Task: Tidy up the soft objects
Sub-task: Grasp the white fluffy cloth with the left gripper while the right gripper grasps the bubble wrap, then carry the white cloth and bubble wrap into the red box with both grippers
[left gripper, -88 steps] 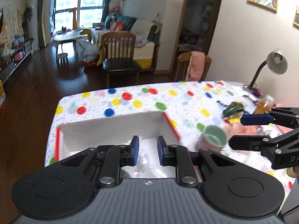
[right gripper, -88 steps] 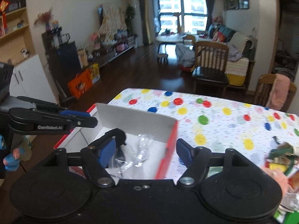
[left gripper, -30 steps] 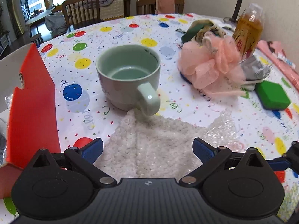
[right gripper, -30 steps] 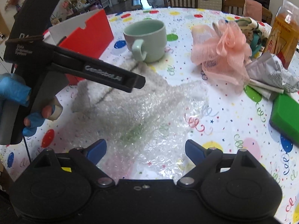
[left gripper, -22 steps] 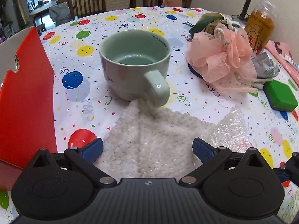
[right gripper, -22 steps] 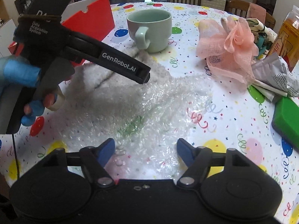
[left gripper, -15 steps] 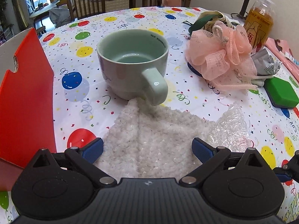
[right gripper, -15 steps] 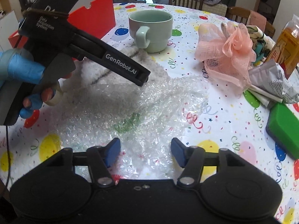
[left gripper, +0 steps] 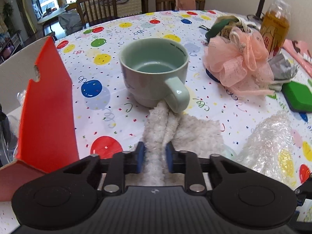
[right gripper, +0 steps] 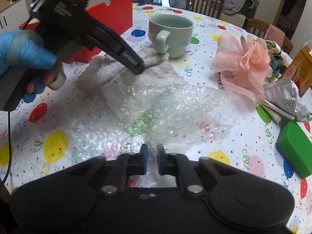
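A white fluffy cloth [left gripper: 195,134] lies in front of a pale green mug [left gripper: 154,70], one corner under the mug's handle. My left gripper [left gripper: 154,152] has its jaws closing on a bunched ridge of that cloth, and the blue pads press into it. In the right wrist view the same gripper [right gripper: 139,66] bites the cloth [right gripper: 109,72] from above. A sheet of clear bubble wrap [right gripper: 175,105] partly covers the cloth. My right gripper [right gripper: 152,156] is shut on the wrap's near edge, which is pinched between the pads.
An open red box [left gripper: 46,107] stands at the left. A pink mesh pouf [left gripper: 237,66], crumpled paper [right gripper: 286,97], a green block [left gripper: 298,95] and a drink bottle [left gripper: 275,27] crowd the right. A blue-gloved hand [right gripper: 23,50] holds the left gripper.
Both grippers went from wide open to closed. The left one gathered the cloth into a ridge between its pads, and the right one pinched the bubble wrap's edge.
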Motion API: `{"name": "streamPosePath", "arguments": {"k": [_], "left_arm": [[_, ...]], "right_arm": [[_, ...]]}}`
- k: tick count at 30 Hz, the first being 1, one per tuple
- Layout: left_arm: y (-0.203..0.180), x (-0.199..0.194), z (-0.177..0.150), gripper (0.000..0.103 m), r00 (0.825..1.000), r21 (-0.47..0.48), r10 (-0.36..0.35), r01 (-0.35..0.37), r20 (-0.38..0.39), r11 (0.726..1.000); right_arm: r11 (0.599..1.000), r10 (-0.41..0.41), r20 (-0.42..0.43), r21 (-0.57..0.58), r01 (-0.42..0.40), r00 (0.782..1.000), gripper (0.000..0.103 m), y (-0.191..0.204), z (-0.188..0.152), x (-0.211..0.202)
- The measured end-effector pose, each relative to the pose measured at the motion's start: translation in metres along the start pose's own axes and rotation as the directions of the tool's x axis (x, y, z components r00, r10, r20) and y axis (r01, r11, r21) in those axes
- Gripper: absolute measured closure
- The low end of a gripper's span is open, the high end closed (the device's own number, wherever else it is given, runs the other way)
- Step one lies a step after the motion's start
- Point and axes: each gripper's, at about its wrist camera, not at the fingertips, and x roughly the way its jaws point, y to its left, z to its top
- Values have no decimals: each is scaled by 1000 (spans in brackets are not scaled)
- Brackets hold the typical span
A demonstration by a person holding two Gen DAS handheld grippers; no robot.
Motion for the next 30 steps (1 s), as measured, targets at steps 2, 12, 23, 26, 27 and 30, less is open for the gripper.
{"name": "streamPosePath", "arguments": {"k": [2, 12, 23, 26, 27, 30], "left_arm": [[4, -4, 0, 84, 1000, -21, -13, 13, 3, 1000], [21, -47, 0, 84, 996, -87, -83, 87, 45, 992], [52, -104, 12, 84, 983, -154, -128, 149, 135, 977], [63, -120, 16, 84, 980, -166, -128, 153, 156, 974], [67, -125, 17, 84, 979, -172, -127, 155, 161, 973], [80, -140, 21, 84, 975, -184, -122, 156, 185, 970]], "right_arm": [[1000, 2, 10, 23, -2, 1000, 97, -4, 0, -4], [993, 16, 99, 114, -27, 995, 98, -26, 6, -56], [991, 40, 214, 120, -67, 976, 98, -29, 44, -106], [990, 54, 233, 113, -82, 971, 98, -25, 55, -113], [990, 60, 240, 113, -90, 969, 98, -25, 59, -115], [989, 78, 255, 102, -107, 964, 98, -22, 71, -119]]}}
